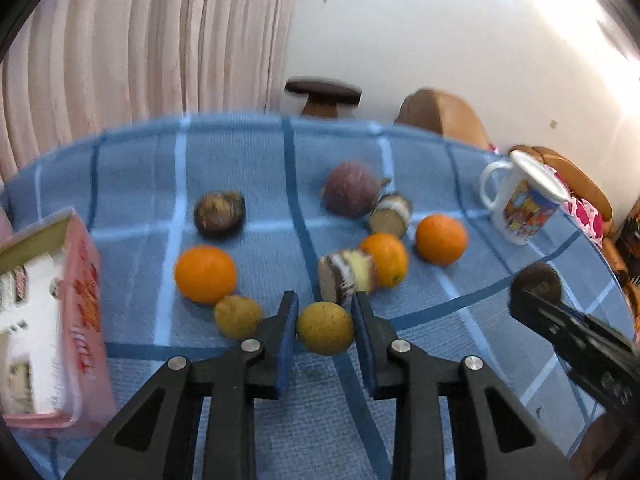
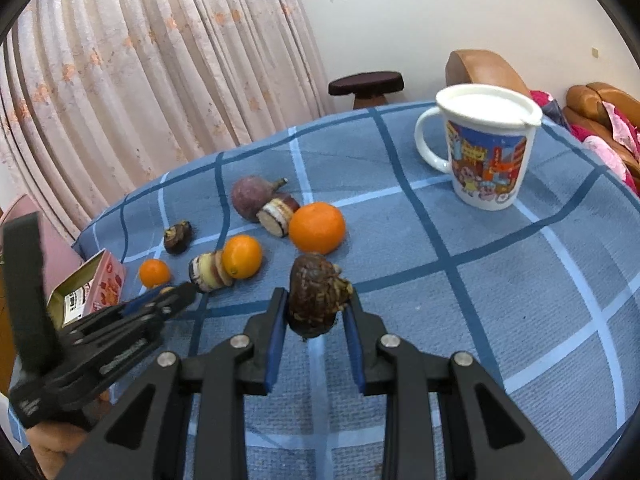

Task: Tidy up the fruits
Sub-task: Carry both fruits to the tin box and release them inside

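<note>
Meanwhile, left gripper (image 1: 325, 312) jaws tight around a yellow-green fruit (image 1: 325, 329), right gripper (image 2: 316, 304) jaws around a brown fruit (image 2: 316, 300).

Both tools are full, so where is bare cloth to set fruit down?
Free: the blue checked tablecloth between the white cartoon mug and the right tool. Crowded: around the three oranges.

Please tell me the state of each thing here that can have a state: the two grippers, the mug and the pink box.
left gripper: shut on a yellow-brown fruit
right gripper: shut on a dark brown fruit
mug: upright, lid on
pink box: top flap open
</note>
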Available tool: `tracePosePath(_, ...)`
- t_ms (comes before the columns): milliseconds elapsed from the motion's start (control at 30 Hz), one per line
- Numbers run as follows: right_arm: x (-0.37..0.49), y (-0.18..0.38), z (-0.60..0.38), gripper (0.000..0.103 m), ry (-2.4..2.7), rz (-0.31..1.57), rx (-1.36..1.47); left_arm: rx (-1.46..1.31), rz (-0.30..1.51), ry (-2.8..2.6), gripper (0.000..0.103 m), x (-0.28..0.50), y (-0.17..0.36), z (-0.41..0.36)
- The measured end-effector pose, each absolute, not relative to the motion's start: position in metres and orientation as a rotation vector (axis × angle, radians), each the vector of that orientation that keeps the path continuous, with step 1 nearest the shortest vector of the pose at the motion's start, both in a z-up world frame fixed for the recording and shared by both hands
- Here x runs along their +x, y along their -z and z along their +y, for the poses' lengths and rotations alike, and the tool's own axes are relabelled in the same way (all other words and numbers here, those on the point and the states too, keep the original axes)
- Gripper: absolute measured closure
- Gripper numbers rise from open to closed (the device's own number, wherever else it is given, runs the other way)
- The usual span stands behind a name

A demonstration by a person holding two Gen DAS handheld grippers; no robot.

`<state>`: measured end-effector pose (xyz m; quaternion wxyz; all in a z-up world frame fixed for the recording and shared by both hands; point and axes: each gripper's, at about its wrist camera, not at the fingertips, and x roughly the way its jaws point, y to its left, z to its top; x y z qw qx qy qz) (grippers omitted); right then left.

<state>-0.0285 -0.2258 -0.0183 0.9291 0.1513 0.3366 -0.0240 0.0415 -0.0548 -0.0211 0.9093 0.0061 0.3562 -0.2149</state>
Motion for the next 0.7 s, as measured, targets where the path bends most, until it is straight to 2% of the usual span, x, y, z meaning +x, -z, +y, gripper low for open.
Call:
tracePosePath(133, -0.034, 0.011, -0.218, 0.073, 0.033, 0.622, 0.268, 0.097, 0.591, 0.457, 0.074, 0.012, 0.005, -0.045)
tracePosePath(267, -0.039, 0.004, -0.199, 0.073, -0.027, 0.553, 0.198, 0.043, 0.519, 0.451, 0.074, 0.003, -0.012, -0.008)
tracePosePath(533, -0.048, -0.005, -0.150, 0.073, -0.109, 0.498, 0.154, -0.007, 0.474, 0.312, 0.074, 0.011, -0.022, 0.073)
tracePosePath(700, -0.032, -0.006, -0.102, 0.073, -0.198, 0.538, 0.171, -0.042, 0.481, 0.215, 0.074, 0.022, -0.024, 0.115)
